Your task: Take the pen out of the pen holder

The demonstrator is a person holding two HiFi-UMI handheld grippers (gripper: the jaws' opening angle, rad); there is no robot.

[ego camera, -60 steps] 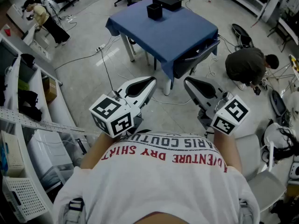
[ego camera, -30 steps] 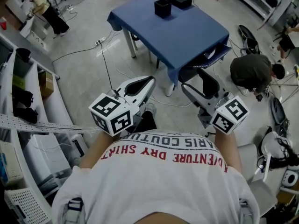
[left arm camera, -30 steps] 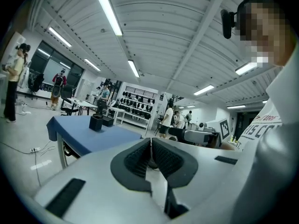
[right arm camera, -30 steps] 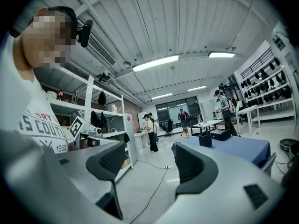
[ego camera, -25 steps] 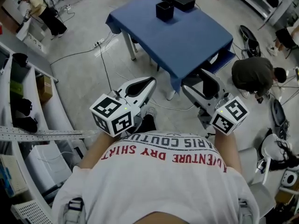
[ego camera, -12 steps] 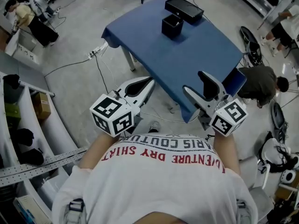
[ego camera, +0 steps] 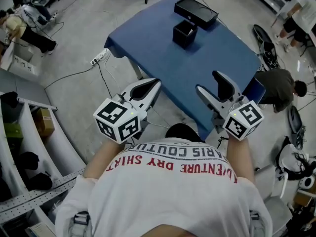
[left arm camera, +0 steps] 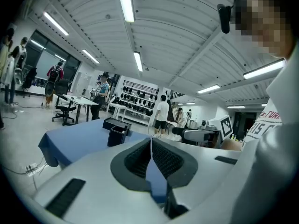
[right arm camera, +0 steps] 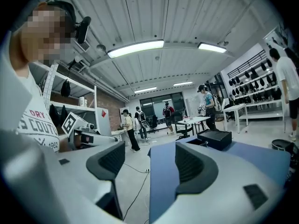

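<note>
A black square pen holder (ego camera: 185, 33) stands on the blue-covered table (ego camera: 163, 38), next to a flat black box (ego camera: 196, 12). I cannot make out a pen in it from here. My left gripper (ego camera: 152, 84) is shut with nothing between its pads and hangs just short of the table's near edge. My right gripper (ego camera: 212, 85) is open and empty over the near corner of the table. In the left gripper view the closed pads (left arm camera: 150, 143) point toward the pen holder (left arm camera: 117, 135). The right gripper view shows the open gripper (right arm camera: 149, 160) facing the table (right arm camera: 163, 171) and the box (right arm camera: 214, 139).
A person crouches on the floor (ego camera: 279, 85) right of the table. Shelving (ego camera: 19, 132) runs along the left. A cable and power strip (ego camera: 98, 58) lie on the floor left of the table. Other people stand farther off (ego camera: 19, 26).
The table has come much closer in view: both grippers have gone from over bare floor to the table's near edge. Neither gripper's jaws have changed.
</note>
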